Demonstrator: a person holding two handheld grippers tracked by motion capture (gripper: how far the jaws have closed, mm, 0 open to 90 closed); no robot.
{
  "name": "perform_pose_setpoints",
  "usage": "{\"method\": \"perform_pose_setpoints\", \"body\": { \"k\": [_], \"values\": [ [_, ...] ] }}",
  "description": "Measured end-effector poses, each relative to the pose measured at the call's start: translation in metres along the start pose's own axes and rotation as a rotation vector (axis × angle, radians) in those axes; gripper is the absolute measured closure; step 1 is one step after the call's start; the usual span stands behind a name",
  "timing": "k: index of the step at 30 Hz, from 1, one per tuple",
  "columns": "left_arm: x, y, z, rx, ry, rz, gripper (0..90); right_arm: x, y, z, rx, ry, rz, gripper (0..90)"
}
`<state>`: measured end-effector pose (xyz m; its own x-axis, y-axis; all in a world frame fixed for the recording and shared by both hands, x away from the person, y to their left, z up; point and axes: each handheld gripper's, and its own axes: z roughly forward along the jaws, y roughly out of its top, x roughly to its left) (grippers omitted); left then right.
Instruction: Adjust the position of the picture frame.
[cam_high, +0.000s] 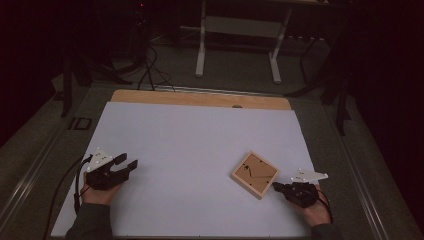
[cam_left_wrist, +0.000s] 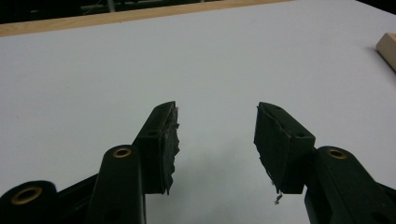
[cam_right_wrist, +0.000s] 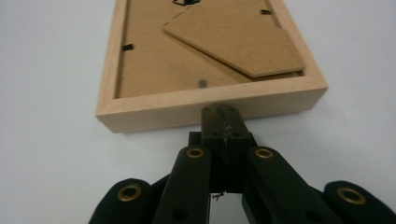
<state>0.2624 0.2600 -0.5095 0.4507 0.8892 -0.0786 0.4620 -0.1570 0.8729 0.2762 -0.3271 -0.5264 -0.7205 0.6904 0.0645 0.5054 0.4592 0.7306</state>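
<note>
We judge the wooden frame (cam_right_wrist: 211, 100) stiff, light; grip its rim w/ right gripper (cam_right_wrist: 223, 113), now pressed together at rim; left gripper (cam_left_wrist: 217, 133) spread, well apart.

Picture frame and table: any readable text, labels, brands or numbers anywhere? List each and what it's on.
None readable.
Picture frame, back side up: plain backing board and stand flap, no print.
White table sheet: blank.
Left gripper and right gripper: black jaws, brass rivets, no markings.
Small dark plate on the floor left of the table: too small to read.
</note>
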Motion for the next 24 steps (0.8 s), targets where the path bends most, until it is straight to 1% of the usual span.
{"method": "perform_pose_setpoints", "body": {
  "k": [5, 12, 13, 14, 15, 17, 19, 24],
  "values": [
    [0.000, 0.000, 0.001, 0.001, 0.001, -0.001, 49.4, 0.007, 0.005, 0.005, 0.009, 0.024, -0.034, 90.0],
    [0.000, 0.000, 0.001, 0.001, 0.000, -0.001, 49.0, 0.013, 0.009, 0.009, 0.012, 0.041, -0.059, 90.0],
    [0.000, 0.000, 0.001, 0.002, 0.001, -0.001, 49.0, 0.014, 0.010, 0.009, 0.011, 0.043, -0.063, 90.0],
    [0.000, 0.000, 0.001, 0.002, 0.001, 0.000, 48.9, 0.017, 0.014, 0.010, -0.011, 0.059, -0.067, 90.0],
    [0.000, 0.000, 0.001, 0.003, 0.001, 0.000, 48.8, 0.018, 0.015, 0.010, -0.015, 0.062, -0.072, 90.0],
    [-0.001, 0.000, 0.001, 0.004, 0.002, 0.000, 48.7, 0.021, 0.018, 0.011, -0.011, 0.058, -0.087, 90.0],
    [-0.001, 0.000, 0.001, 0.002, 0.002, 0.000, 48.7, 0.021, 0.019, 0.011, -0.008, 0.057, -0.093, 90.0],
    [0.000, 0.000, 0.001, 0.001, 0.004, -0.004, 48.6, 0.022, 0.016, 0.011, 0.022, 0.057, -0.100, 90.0]
  ]
}}
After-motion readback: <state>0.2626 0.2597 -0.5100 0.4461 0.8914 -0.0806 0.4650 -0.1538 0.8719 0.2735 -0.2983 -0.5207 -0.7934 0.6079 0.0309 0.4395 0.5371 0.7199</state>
